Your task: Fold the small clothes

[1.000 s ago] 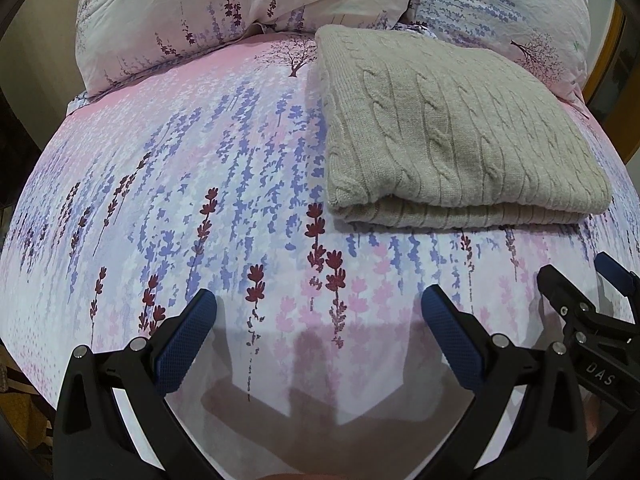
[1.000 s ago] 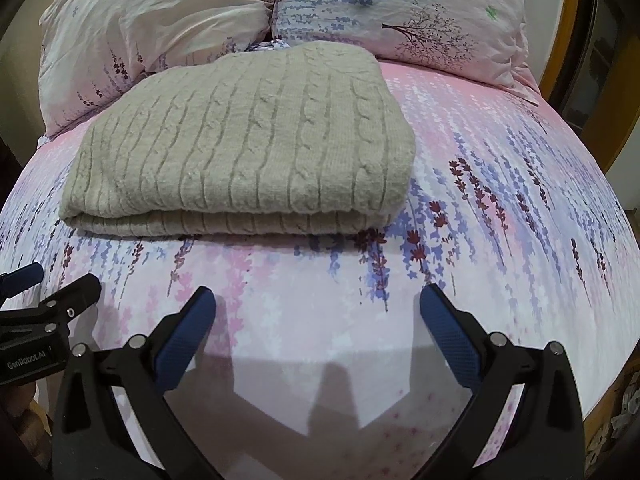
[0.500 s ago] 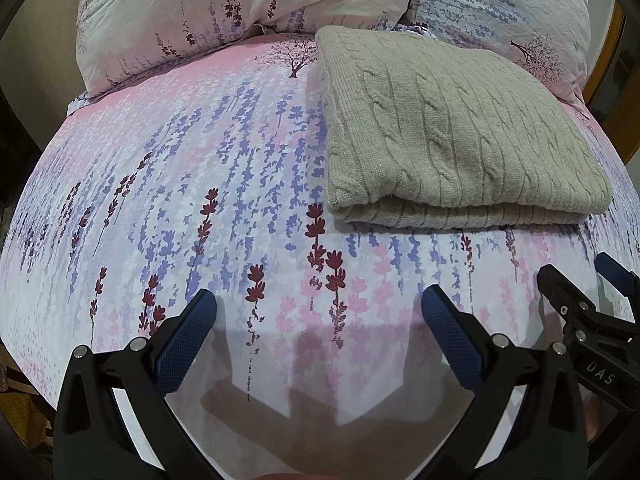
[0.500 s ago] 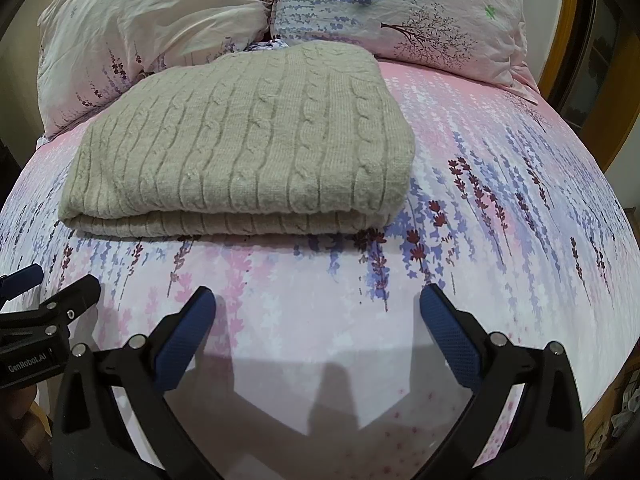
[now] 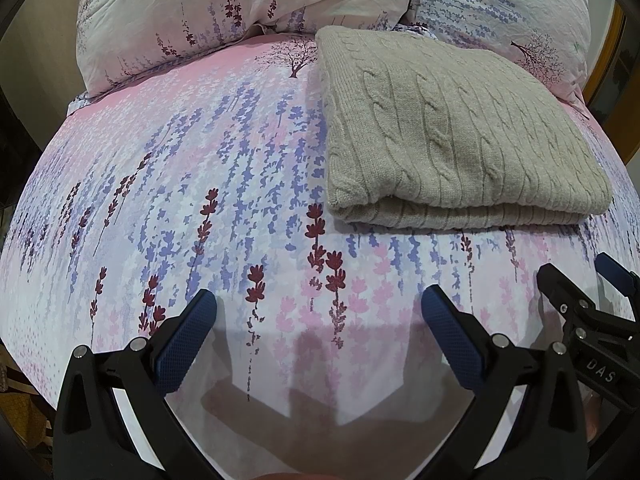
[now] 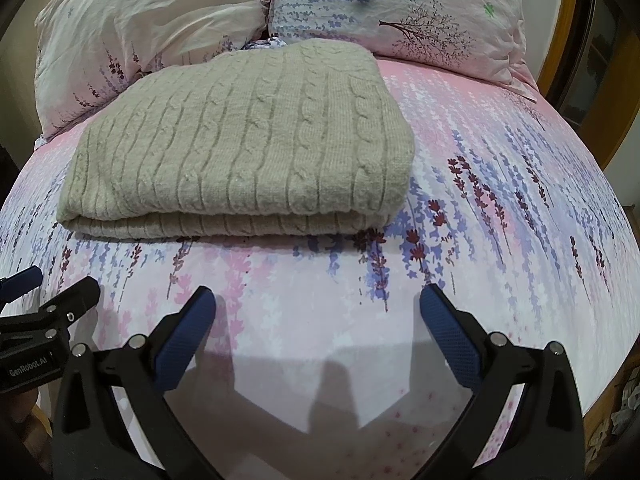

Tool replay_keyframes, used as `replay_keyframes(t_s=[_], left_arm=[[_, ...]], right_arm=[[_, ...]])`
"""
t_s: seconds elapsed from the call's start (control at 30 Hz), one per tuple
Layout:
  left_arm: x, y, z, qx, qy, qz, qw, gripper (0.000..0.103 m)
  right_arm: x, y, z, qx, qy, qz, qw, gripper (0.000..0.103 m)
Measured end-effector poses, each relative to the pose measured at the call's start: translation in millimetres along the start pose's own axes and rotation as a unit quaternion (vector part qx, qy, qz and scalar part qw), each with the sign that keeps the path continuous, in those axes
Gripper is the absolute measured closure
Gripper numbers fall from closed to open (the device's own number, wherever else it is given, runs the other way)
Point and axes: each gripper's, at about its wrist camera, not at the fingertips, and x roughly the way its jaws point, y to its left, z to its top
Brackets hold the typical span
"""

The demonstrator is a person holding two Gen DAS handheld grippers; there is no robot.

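Observation:
A beige cable-knit sweater (image 5: 452, 136) lies folded into a neat rectangle on the floral bedsheet (image 5: 200, 200), its folded edge toward me. It also shows in the right wrist view (image 6: 248, 140). My left gripper (image 5: 318, 312) is open and empty, hovering over the sheet in front and to the left of the sweater. My right gripper (image 6: 318, 312) is open and empty, hovering just in front of the sweater's near edge. Each gripper shows at the edge of the other's view, the right one (image 5: 584, 296) and the left one (image 6: 40, 304).
Two floral pillows (image 6: 152, 20) (image 6: 400, 8) lie behind the sweater at the head of the bed. A wooden bed frame (image 6: 576, 40) rises at the far right. The sheet (image 6: 500, 200) spreads out to the right of the sweater.

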Motion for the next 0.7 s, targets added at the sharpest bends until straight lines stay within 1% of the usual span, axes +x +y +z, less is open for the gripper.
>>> replay_keyframes(t_s=[0.7], left_arm=[[0.4,0.6,0.2,-0.001,0.003,0.000,1.0000,0.001]], right_arm=[[0.7,-0.9,0.2,-0.001,0.002,0.001,1.000,0.002]])
